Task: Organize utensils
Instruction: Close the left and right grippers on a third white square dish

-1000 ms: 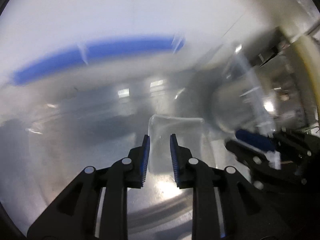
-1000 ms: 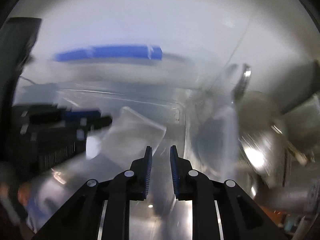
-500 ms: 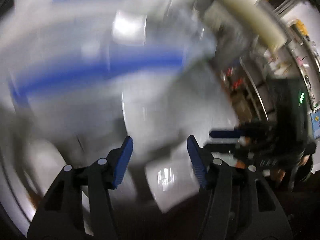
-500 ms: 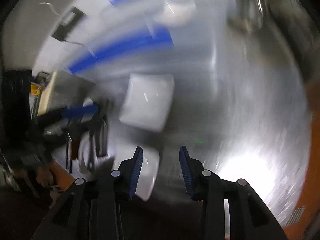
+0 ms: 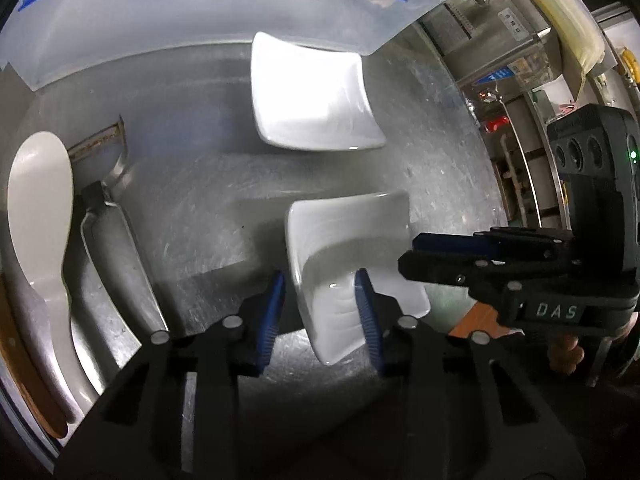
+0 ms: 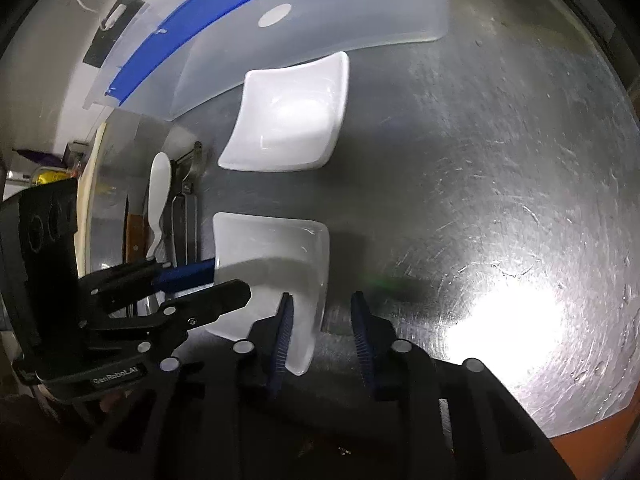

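Two white square dishes lie on the steel table [image 5: 200, 200]. The near dish [image 5: 352, 240] [image 6: 272, 248] sits between both grippers. My left gripper [image 5: 320, 316] straddles its left rim, jaws closing, with a gap still showing beside the outer pad. My right gripper [image 6: 320, 332] straddles the opposite rim in the same way, jaws closing, outer pad clear of it. Each gripper shows in the other's view: the right gripper [image 5: 408, 256] and the left gripper [image 6: 230, 280]. The far dish [image 5: 312, 96] [image 6: 288, 112] lies just in front of a translucent bin.
The translucent plastic bin [image 5: 160, 28] [image 6: 320, 20] with a blue stripe stands behind the dishes. Along the table's left side lie a white rice paddle [image 5: 36, 200] [image 6: 158, 184], metal tongs [image 5: 112, 232] [image 6: 186, 208] and a wooden-handled knife [image 6: 136, 236]. Bare steel [image 6: 480, 160] spreads to the right.
Both grippers swept across and down to the table through blurred frames. Their jaws went from nearly shut to wide, then narrowed, and now stand over the near dish's two rims.
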Tool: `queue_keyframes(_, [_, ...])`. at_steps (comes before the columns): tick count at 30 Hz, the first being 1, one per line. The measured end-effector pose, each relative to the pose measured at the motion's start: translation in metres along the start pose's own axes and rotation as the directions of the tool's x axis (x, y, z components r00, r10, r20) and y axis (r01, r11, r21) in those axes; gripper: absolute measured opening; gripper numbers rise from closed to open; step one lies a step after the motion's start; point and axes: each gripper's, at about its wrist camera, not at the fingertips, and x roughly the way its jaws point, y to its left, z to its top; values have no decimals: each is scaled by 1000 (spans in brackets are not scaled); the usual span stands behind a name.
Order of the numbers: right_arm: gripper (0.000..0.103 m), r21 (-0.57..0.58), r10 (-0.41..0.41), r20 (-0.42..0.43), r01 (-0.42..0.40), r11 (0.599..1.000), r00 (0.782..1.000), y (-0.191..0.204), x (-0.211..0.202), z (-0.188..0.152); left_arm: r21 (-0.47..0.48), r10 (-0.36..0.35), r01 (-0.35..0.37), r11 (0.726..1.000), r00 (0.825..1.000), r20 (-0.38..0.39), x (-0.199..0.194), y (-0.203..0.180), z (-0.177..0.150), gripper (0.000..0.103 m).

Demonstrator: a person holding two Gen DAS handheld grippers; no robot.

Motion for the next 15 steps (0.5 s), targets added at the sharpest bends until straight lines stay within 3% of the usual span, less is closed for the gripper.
queue_keyframes(6, [10, -9, -3, -15, 3, 1000, 1000, -3, 9, -4, -9, 22, -22, 1000, 1000, -17, 4, 0, -3, 19])
queue_keyframes(15, [8, -19, -32, -3, 32, 999, 999, 7, 16, 4, 11, 40, -40, 999, 999, -5, 3, -7, -5, 10])
